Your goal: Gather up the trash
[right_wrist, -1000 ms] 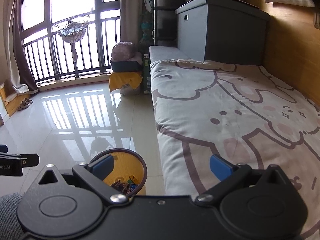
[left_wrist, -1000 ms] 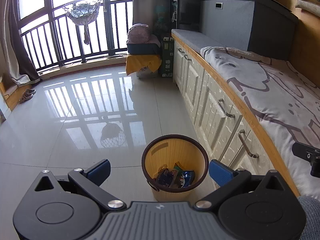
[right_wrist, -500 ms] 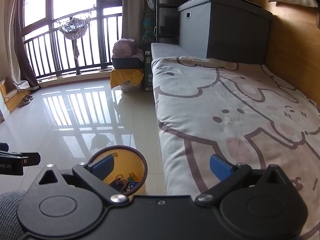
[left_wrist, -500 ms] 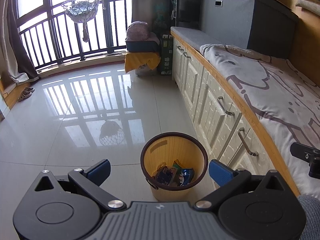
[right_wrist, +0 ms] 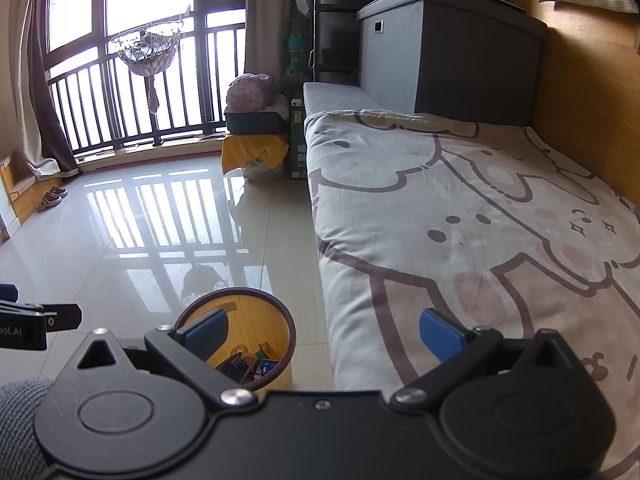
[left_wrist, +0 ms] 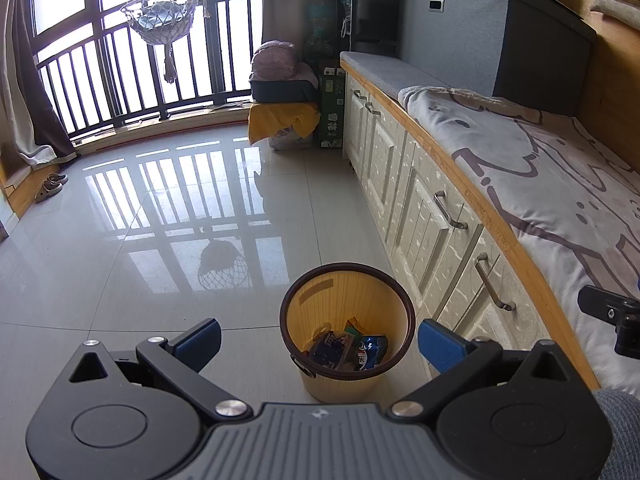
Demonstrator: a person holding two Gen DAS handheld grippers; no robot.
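A round wooden trash bin (left_wrist: 347,336) with a dark rim stands on the tiled floor beside the bed's drawers; several snack wrappers (left_wrist: 352,350) lie in its bottom. My left gripper (left_wrist: 318,340) hovers above the bin, open, with nothing between its blue pads. In the right wrist view the same bin (right_wrist: 256,332) shows low at the left, partly hidden by the gripper body. My right gripper (right_wrist: 324,334) is open and empty, hanging over the edge of the bed. No loose trash is visible on the bed or floor.
A bed with a cartoon-print blanket (right_wrist: 460,220) fills the right, over cream drawers (left_wrist: 432,216). A grey storage box (left_wrist: 480,36) sits at its far end. A yellow-draped stand (left_wrist: 282,120) and a balcony railing (left_wrist: 120,80) lie beyond the glossy floor (left_wrist: 160,220).
Both grippers have drifted slightly back and up, so the bin sits a little farther ahead in the left view. Both stay open and empty.
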